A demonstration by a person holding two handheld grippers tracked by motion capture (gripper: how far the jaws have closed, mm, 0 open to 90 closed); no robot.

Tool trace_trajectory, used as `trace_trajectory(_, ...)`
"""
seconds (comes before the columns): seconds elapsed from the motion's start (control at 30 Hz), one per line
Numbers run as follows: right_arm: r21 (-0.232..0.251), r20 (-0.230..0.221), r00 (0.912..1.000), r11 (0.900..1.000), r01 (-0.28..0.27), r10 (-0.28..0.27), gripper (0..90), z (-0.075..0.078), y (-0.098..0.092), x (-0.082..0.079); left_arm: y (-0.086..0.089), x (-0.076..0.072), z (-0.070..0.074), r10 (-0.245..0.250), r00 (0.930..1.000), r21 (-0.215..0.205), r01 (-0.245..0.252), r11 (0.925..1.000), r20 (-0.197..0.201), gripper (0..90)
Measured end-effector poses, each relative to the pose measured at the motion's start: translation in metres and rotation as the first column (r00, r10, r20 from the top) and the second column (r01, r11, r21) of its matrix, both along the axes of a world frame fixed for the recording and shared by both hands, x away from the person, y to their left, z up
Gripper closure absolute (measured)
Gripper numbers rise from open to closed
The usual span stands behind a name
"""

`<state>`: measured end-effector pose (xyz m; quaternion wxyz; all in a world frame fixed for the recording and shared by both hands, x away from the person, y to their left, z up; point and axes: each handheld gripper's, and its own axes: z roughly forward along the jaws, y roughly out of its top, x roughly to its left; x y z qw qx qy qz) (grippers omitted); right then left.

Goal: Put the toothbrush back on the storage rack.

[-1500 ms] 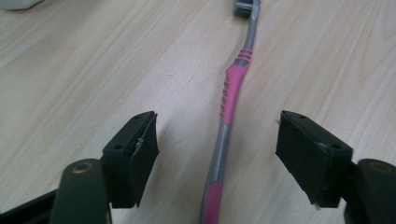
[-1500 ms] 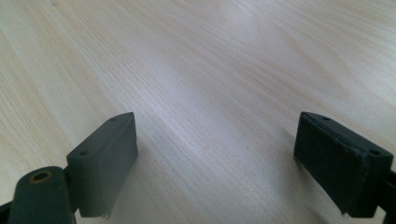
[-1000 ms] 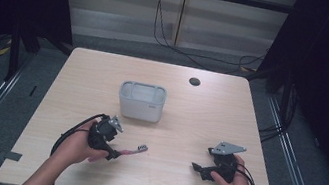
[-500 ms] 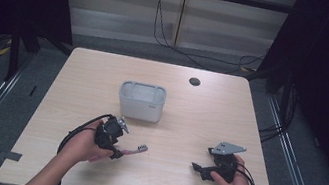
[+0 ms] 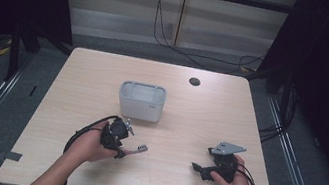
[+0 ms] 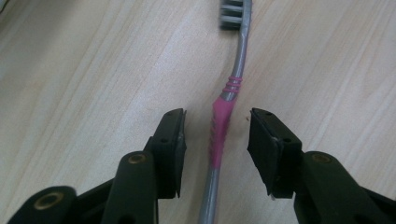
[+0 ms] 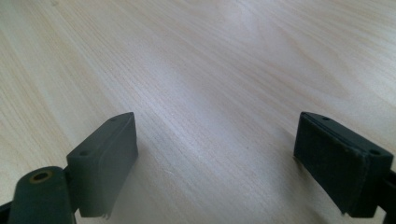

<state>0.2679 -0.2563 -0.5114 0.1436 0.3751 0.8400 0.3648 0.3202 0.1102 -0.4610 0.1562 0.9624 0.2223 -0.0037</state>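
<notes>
A toothbrush [image 5: 141, 148] with a grey neck and pink grip [image 6: 220, 122] lies flat on the wooden table, bristle head pointing away from my left gripper. My left gripper [image 6: 215, 137] straddles the pink grip, one pad on each side, with a gap between each pad and the handle. Its jaws have just been closing with the toothbrush between them. In the high view the left gripper [image 5: 123, 152] sits low at the table's front left. My right gripper [image 5: 197, 170] rests at the front right, its jaws wide open over bare wood [image 7: 215, 158].
A pale grey rectangular bin [image 5: 141, 101] stands in the middle of the table [image 5: 78, 83], just beyond the left gripper. A small black round disc [image 5: 194, 81] lies near the far edge. Cables trail from both grippers toward the person.
The left gripper has shifted slightly right toward the toothbrush. The right hand and gripper have kept still.
</notes>
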Motion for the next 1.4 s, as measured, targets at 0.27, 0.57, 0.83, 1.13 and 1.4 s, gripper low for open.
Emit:
trace_trajectory(0.27,0.0,0.0,1.0,1.0,0.0,0.0,12.9,0.0,0.0,0.0,-0.005,0.001,-0.001,-0.001,1.0,0.003,0.001,1.0,-0.004,63.2)
trace_trajectory(0.57,0.0,0.0,1.0,1.0,0.0,0.0,12.9,0.0,0.0,0.0,-0.01,0.001,-0.003,0.004,0.9999,0.016,-0.004,0.9999,-0.014,72.5)
trace_trajectory(0.83,0.0,0.0,1.0,1.0,0.0,0.0,12.9,0.0,0.0,0.0,-0.012,0.003,-0.005,-0.006,0.9997,0.026,0.006,0.9996,-0.023,75.5)
trace_trajectory(1.13,0.0,0.0,1.0,1.0,-0.001,0.001,12.9,0.0,0.0,0.0,-0.013,0.004,-0.005,-0.013,0.9996,0.037,0.014,0.9992,-0.023,79.5)
trace_trajectory(1.4,0.001,-0.001,1.0,1.0,-0.001,0.001,12.9,0.0,0.0,0.0,-0.01,0.004,0.003,0.019,0.9995,-0.013,-0.019,0.9997,-0.024,79.8)
